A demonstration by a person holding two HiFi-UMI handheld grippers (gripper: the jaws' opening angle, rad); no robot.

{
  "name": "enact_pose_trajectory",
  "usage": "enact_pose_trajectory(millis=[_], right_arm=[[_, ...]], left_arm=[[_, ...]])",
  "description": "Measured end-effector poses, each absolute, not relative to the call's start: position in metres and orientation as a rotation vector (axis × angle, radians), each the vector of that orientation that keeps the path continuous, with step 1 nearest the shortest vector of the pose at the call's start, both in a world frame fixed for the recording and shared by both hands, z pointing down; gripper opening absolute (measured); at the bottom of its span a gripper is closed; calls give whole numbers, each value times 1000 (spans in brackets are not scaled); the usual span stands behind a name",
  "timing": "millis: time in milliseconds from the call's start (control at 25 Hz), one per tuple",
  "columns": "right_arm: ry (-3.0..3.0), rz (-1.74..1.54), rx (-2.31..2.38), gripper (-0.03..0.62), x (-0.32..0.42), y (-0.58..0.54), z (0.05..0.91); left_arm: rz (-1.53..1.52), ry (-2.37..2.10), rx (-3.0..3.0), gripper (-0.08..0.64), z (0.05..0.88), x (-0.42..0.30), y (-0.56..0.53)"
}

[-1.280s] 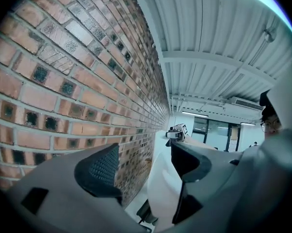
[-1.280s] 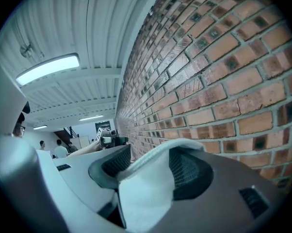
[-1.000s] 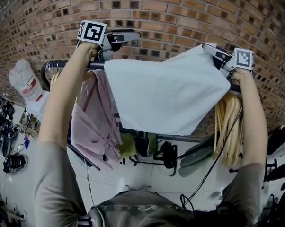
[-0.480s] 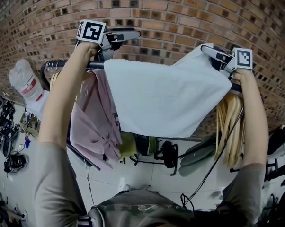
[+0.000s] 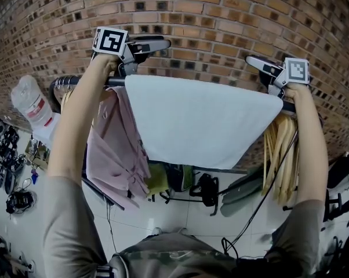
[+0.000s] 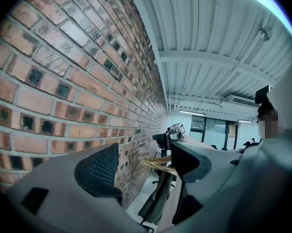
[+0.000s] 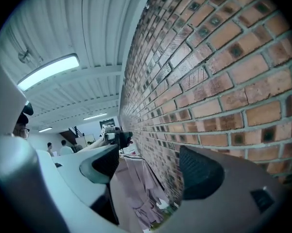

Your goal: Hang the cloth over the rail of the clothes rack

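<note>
Cloth point(image 5: 197, 120) lies draped over the rail point(image 5: 67, 79), below the fingers; hanging looks done. Left gripper point(image 5: 163, 41) stands open, empty; right gripper point(image 5: 251, 60) has just opened, nothing between its jaws. Next, withdraw both

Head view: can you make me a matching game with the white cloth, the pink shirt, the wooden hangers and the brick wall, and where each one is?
Things:
1. white cloth
2. pink shirt
3. wooden hangers
4. brick wall

Places:
A. behind everything else
B. bunched under the right end of the rail
C. draped over the rail
D. hanging at the cloth's left

Pairs: 1-C, 2-D, 3-B, 4-A
</note>
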State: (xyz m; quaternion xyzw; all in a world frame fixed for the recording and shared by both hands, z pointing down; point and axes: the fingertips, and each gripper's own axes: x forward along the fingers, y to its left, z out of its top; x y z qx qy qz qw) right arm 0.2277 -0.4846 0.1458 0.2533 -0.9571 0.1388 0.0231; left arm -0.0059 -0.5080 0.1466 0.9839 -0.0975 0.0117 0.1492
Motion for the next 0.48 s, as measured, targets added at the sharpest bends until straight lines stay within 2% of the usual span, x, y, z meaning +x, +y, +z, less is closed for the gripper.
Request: enact_pose_trajectory(millis=[480], right_arm=[[-3045, 247, 865, 391, 232, -486, 123]], left_arm=[[-30, -196, 2893, 333, 133, -2, -496]])
